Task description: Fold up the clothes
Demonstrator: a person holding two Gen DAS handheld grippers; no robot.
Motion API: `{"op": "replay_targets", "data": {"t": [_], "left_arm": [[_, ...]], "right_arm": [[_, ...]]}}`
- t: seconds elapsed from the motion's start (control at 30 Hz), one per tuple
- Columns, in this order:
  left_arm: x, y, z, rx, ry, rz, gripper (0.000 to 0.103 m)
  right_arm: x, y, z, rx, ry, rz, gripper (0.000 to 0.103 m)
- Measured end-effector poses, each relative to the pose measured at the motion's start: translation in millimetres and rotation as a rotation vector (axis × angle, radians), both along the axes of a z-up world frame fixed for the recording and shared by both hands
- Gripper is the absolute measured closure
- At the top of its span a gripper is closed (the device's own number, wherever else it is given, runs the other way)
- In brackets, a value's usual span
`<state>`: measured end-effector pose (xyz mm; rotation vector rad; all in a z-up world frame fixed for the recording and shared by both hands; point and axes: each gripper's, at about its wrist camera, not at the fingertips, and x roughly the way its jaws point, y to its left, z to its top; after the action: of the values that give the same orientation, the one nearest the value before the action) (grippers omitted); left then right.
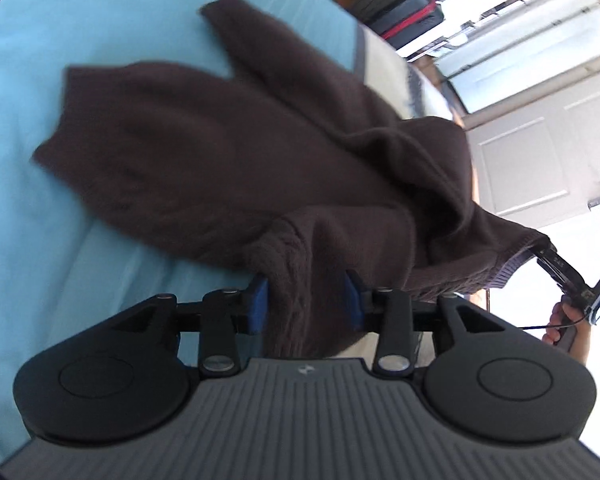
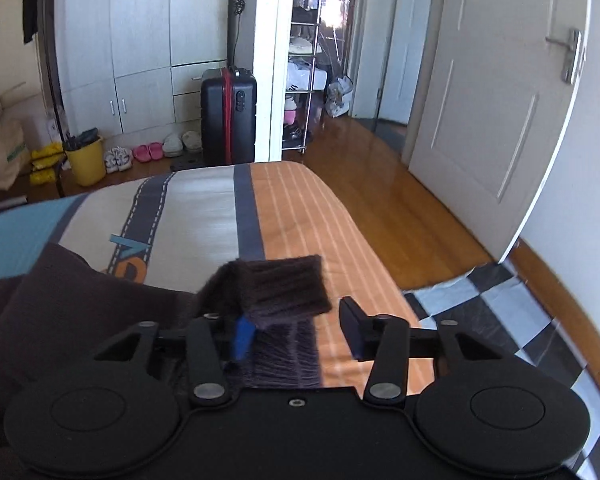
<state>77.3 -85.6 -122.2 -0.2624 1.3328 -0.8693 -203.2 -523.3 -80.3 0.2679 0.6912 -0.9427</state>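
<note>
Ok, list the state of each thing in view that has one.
Sweater: partly spread on the bed, hem end lifted.
Left tool: open, sweater edge between the pads.
Right tool: open, ribbed hem draped over one pad.
Door: open.
Suitcase: upright, closed.

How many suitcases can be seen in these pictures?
1. The black suitcase with a red band stands on the floor beyond the bed, against the white pillar; the left wrist view shows the same one. Others may be hidden.
</note>
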Motion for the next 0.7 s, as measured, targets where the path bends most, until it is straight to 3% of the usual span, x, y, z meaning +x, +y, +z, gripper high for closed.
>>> {"op": "replay_targets", "data": {"t": [0.1,0.17,0.27,0.3,0.37,0.47,0.6,0.7], "left_arm": [[-1.5,30.1,-0.4,0.008,-0.025,0.027,0.065],[-1.6,51.9,7.2,-0.053,-0.076,0.041,0.065],[0.0,73.4,19.9,-0.126,-0.127,0.063,0.062],[1.3,77.9,23.4,-0.135,-0.143,0.07,0.061],[6.7,71.7,25.6,-0.1,-0.182,0.075,0.061],[16.6,50.2,22.2,-0.083,-0.194,0.061,0.061],[34.2,16.0,13.6,-0.088,-0.215,0.076,0.061],[39.1,-12.7,15.3,-0.06,-0.269,0.082,0.061]], "right_arm": [[-2.5,5.1,8.8,-0.045,0.065,0.034,0.047],[-16.3,12.8,10.7,-0.096,0.157,0.019,0.037],[-37.5,7.7,-2.2,-0.145,0.309,-0.071,0.036],[-45.3,5.4,-4.2,-0.128,0.31,-0.087,0.037],[-55.4,6.4,-1.4,-0.081,0.242,-0.074,0.037],[-48.0,26.7,18.3,-0.065,0.093,0.058,0.037],[2.7,59.7,56.4,-0.017,-0.092,0.377,0.036],[61.3,77.7,75.8,0.118,-0.198,0.634,0.034]]}}
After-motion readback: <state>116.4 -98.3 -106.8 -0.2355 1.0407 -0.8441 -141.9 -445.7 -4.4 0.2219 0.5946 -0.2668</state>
